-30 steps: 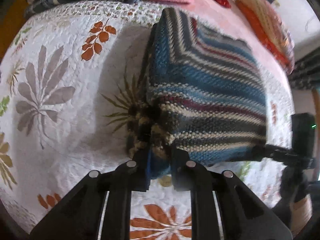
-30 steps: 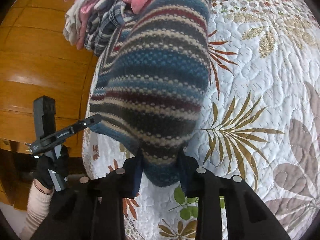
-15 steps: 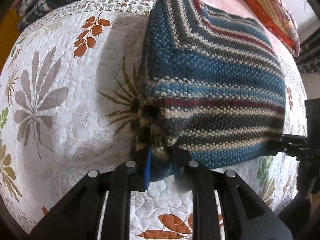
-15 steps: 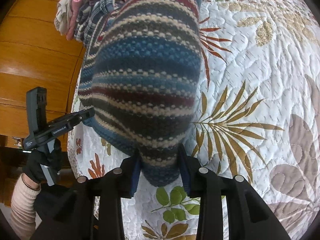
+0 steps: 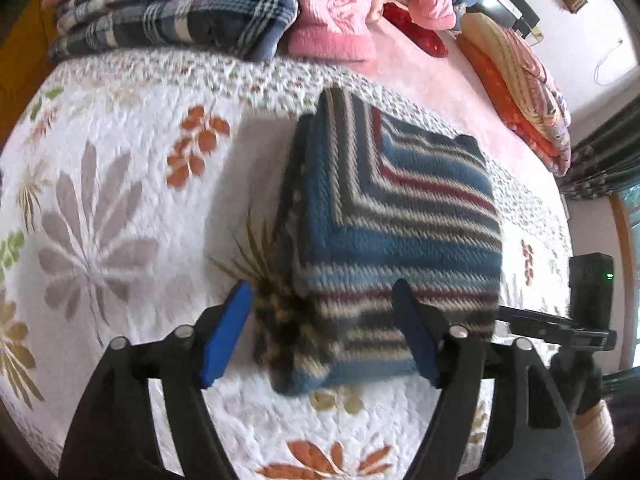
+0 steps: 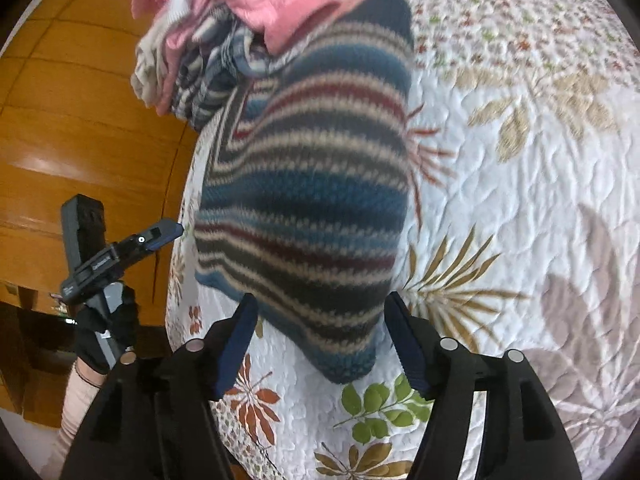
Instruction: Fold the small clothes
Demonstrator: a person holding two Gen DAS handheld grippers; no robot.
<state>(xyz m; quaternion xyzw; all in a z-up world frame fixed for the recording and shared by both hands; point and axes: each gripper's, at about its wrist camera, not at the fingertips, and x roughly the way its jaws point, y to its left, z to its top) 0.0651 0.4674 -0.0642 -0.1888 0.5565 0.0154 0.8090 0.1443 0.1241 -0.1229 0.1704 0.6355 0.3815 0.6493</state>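
In the left wrist view, the left tongs (image 5: 322,328) stand spread wide, their blue pads on either side of the near corner of the striped knit sweater (image 5: 396,236) without clasping it. The sweater lies folded into a squarish block on the white leaf-print quilt (image 5: 120,208) of the bed (its stripes meet in a chevron on top). Behind it sit a plaid blanket (image 5: 172,20) and a pink quilted garment (image 5: 332,12). The right tongs (image 5: 532,322) show at the far right edge, beside the sweater's other near corner.

In the right wrist view, the right tongs (image 6: 320,340) are likewise parted, holding nothing, with the sweater's (image 6: 308,200) corner lying between the pads on the quilt (image 6: 520,160). The left tongs (image 6: 160,236) hover just beside the sweater's left edge, held by a gloved hand (image 6: 106,332).
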